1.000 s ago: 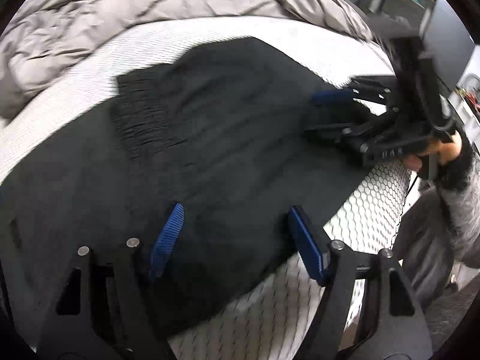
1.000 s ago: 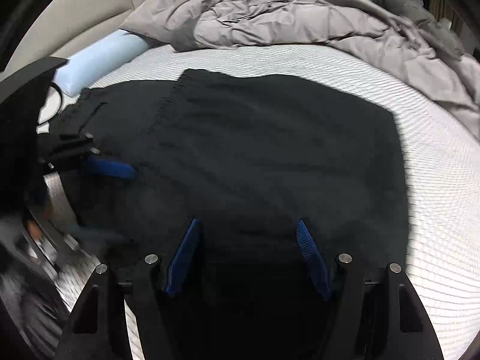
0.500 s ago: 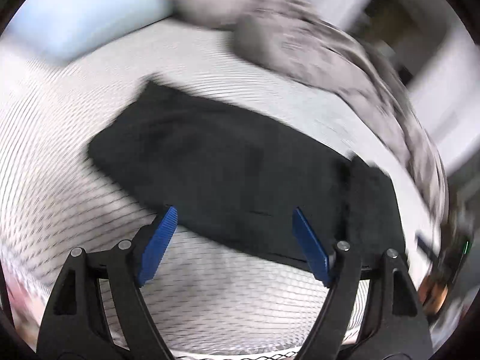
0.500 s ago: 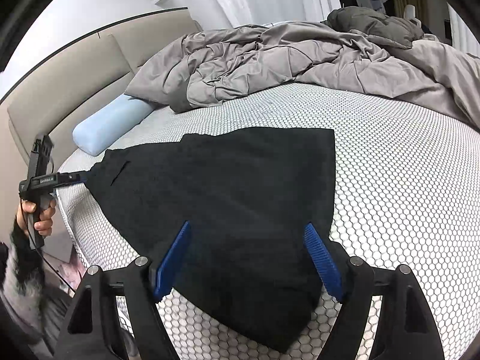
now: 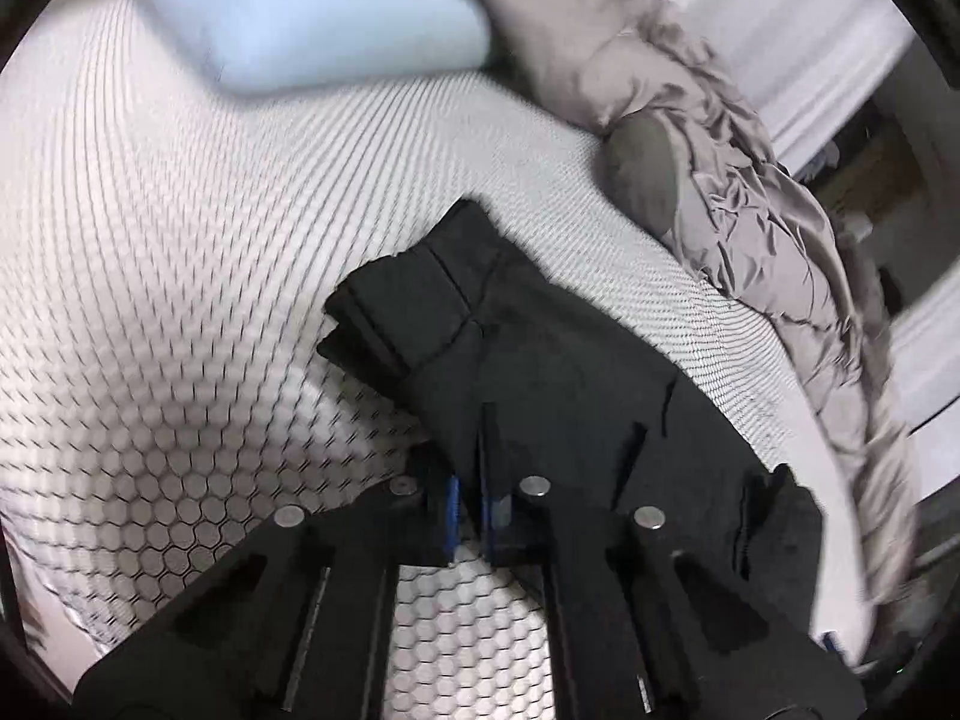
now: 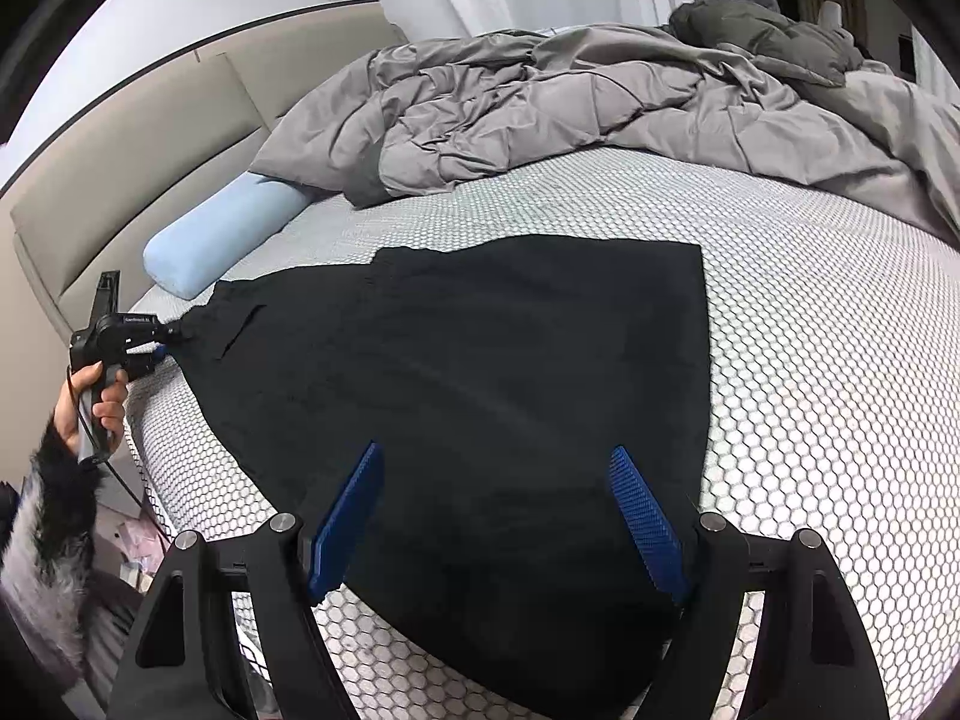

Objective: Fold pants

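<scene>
Black pants [image 6: 480,372] lie partly folded, flat on the mattress [image 6: 828,360] near its front edge, well apart from the grey duvet [image 6: 540,102] and blue pillow [image 6: 222,234]. Your left tool [image 5: 471,516] is pinched closed on the pants' left corner, likely to carry it over for the next fold. Your right tool [image 6: 498,516] hangs wide open above the near hem, gripping nothing; close it there before lifting.

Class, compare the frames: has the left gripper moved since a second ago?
Yes. The left gripper has gone from mid-pants to their far end near the blue pillow, now shut on the pants.
</scene>
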The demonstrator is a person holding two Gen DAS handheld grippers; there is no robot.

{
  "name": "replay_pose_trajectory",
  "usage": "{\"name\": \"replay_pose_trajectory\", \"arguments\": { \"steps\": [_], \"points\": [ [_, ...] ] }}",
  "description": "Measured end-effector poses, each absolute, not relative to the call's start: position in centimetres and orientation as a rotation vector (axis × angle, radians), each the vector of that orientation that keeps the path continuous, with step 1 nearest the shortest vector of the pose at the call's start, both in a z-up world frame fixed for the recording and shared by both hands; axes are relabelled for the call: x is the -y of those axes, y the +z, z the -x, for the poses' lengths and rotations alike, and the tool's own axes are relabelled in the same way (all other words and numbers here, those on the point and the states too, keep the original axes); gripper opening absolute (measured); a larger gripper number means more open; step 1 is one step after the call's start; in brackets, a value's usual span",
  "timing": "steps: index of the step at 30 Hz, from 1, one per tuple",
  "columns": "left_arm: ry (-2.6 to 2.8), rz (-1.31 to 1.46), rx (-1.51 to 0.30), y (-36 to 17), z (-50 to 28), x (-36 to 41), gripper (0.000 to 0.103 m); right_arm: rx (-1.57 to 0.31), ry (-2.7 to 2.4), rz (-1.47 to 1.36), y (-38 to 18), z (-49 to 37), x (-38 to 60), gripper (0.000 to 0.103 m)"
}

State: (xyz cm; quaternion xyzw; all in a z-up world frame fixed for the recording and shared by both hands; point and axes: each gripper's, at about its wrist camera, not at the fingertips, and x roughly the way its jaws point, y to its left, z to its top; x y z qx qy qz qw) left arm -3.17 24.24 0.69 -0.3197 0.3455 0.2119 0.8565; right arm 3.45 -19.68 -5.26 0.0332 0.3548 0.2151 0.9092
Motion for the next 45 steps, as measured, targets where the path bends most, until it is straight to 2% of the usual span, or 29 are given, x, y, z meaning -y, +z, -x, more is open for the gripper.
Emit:
{"name": "replay_pose_trajectory", "arguments": {
  "steps": [4, 7, 10, 13, 14, 17, 18, 20, 22, 24, 25, 29, 31, 32, 36, 39, 41, 42, 45],
  "points": [
    [0.392, 0.473, -0.606, 7.6, 4.4, -19.3, 0.001, -0.731, 0.410, -0.098, -5.6, -3.7, 21.3, 0.080],
    [0.257, 0.374, -0.551, 12.3, 3.5, -12.4, 0.001, -0.712, 0.381, -0.155, -5.2, -3.8, 23.2, 0.080],
    [0.076, 0.182, -0.534, 15.6, 1.6, -2.1, 0.001, -0.678, 0.351, -0.226, -4.3, -3.6, 25.3, 0.080],
    [-0.140, 0.104, -0.579, 16.5, -0.9, 7.3, 0.001, -0.639, 0.334, -0.265, -3.4, -3.1, 26.8, 0.080],
    [-0.234, 0.099, -0.616, 16.2, -1.9, 10.7, 0.005, -0.632, 0.333, -0.273, -3.2, -2.9, 27.1, 0.080],
    [-0.505, 0.203, -0.754, 14.1, -3.7, 17.0, 0.027, -0.622, 0.302, -0.278, -3.0, -2.5, 28.5, 0.080],
    [-0.573, 0.248, -0.790, 13.5, -3.5, 17.7, 0.028, -0.627, 0.288, -0.278, -3.2, -2.4, 28.9, 0.080],
    [-0.611, 0.302, -0.816, 13.0, -3.6, 17.9, 0.030, -0.646, 0.265, -0.275, -3.7, -2.2, 29.8, 0.080],
    [-0.532, 0.270, -0.783, 13.1, -3.5, 16.4, 0.047, -0.667, 0.227, -0.265, -4.2, -1.9, 30.7, 0.080],
    [-0.428, 0.253, -0.714, 12.9, -2.7, 13.5, 0.073, -0.685, 0.224, -0.280, -4.7, -1.9, 31.5, 0.080],
    [-0.337, 0.239, -0.665, 12.3, -2.5, 11.7, 0.075, -0.690, 0.226, -0.291, -4.8, -1.9, 31.6, 0.080],
    [-0.102, 0.179, -0.671, 6.4, -4.0, 5.7, 0.076, -0.721, 0.326, -0.384, -5.3, -2.9, 31.2, 0.080],
    [-0.077, 0.202, -0.731, 3.2, -5.1, 3.9, 0.070, -0.754, 0.418, -0.422, -5.8, -3.7, 30.1, 0.079],
    [-0.096, 0.207, -0.760, 1.8, -5.2, 3.1, 0.068, -0.772, 0.468, -0.444, -6.0, -4.0, 29.6, 0.075],
    [-0.102, 0.139, -0.842, -2.2, -6.1, 1.6, 0.068, -0.815, 0.601, -0.458, -6.6, -4.6, 27.3, 0.068],
    [-0.110, 0.102, -0.877, -3.8, -5.8, 0.4, 0.068, -0.865, 0.573, -0.383, -7.3, -4.9, 25.3, 0.064],
    [-0.105, 0.112, -0.883, -4.5, -5.5, -0.4, 0.071, -0.900, 0.532, -0.339, -8.0, -5.2, 24.6, 0.052],
    [-0.101, 0.120, -0.883, -4.6, -5.2, -0.7, 0.071, -0.905, 0.508, -0.309, -8.0, -5.0, 24.5, 0.049],
    [-0.094, 0.134, -0.876, -4.2, -4.6, -1.4, 0.071, -0.824, 0.511, -0.300, -6.2, -3.7, 25.1, 0.048]
  ]
}}
